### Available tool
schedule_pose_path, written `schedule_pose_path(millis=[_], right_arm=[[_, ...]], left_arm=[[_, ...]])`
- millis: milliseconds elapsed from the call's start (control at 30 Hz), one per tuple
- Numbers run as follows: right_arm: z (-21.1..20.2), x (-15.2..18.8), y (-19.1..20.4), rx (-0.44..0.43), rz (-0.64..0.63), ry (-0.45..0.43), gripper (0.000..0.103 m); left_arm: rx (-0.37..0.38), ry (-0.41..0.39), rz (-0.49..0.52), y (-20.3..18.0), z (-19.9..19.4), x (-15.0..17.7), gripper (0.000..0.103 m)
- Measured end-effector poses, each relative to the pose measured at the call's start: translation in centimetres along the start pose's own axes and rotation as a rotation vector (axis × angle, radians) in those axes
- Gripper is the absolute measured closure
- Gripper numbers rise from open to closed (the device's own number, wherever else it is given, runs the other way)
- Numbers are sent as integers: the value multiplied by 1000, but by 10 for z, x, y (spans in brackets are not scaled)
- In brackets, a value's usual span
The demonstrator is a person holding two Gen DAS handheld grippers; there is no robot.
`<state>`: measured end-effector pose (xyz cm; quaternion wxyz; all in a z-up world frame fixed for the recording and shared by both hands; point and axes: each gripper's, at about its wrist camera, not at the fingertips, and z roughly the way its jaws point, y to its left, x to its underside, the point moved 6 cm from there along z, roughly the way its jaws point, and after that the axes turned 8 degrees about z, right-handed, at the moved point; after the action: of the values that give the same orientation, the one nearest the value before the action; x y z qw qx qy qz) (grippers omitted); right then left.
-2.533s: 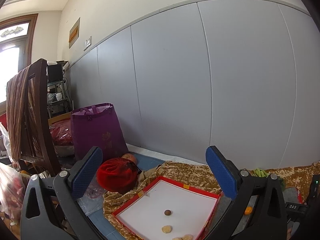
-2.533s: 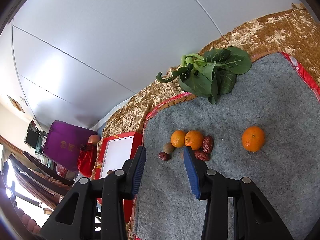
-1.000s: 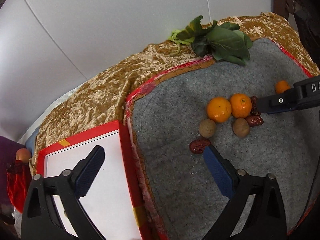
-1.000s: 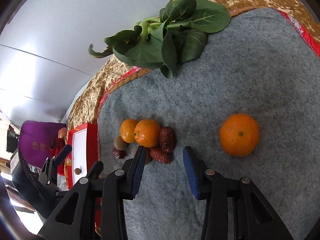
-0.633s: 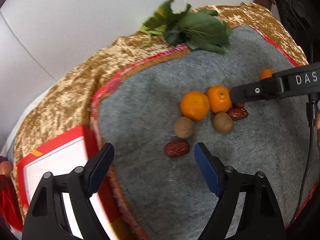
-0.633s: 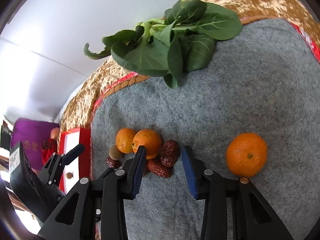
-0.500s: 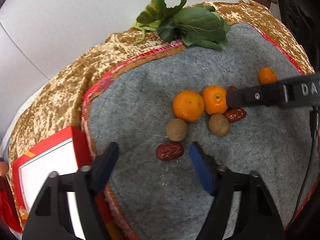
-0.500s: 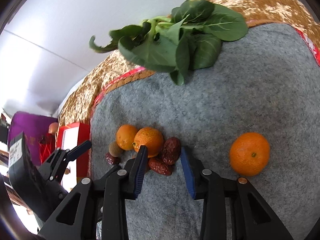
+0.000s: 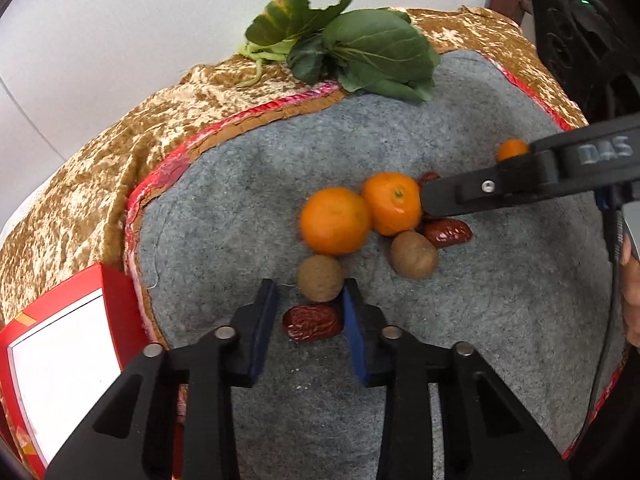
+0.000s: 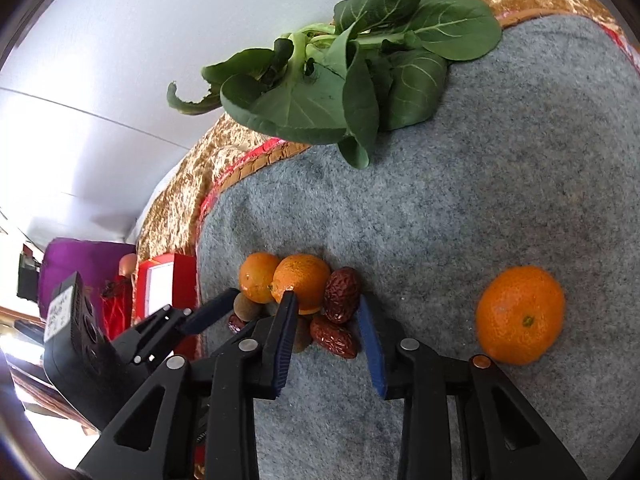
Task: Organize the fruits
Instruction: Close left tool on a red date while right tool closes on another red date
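bracketing a red date (image 9: 313,322) on the grey mat (image 9: 500,320), left gripper (image 9: 308,308) narrowly parted, not yet clamped; right gripper (image 10: 326,316) likewise around two dates (image 10: 340,294) beside the oranges (image 10: 302,282). step: picking, likely. next calls for closing gently, then carrying to the red-rimmed tray (image 9: 116,300); its visible corner shows bare white

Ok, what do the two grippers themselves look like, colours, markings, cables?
Both the left gripper and the right gripper are black plastic frames with silver rivets and flat blue pads on the fingers. In the left view the right gripper's side reads "DAS" and a thin black cable hangs from it. The left gripper's camera block carries a white label.
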<state>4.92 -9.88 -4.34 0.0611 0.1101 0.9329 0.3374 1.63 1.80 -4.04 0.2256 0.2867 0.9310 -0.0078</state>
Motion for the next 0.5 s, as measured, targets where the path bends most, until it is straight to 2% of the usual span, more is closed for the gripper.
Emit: schedule_pose_path(millis=[267,367,500], right_arm=[[-5,-1,-6,-19,46,-1,86],[-11,-4,-4,-28,54,-26,78],[-4,-7,2,30,22,-58,78]], left_arm=[[17,-5,-1,-6,-9,6,77],[11,-1,-9,-7,-11,9,77],[34,-20,14,-13,-14,11,77]])
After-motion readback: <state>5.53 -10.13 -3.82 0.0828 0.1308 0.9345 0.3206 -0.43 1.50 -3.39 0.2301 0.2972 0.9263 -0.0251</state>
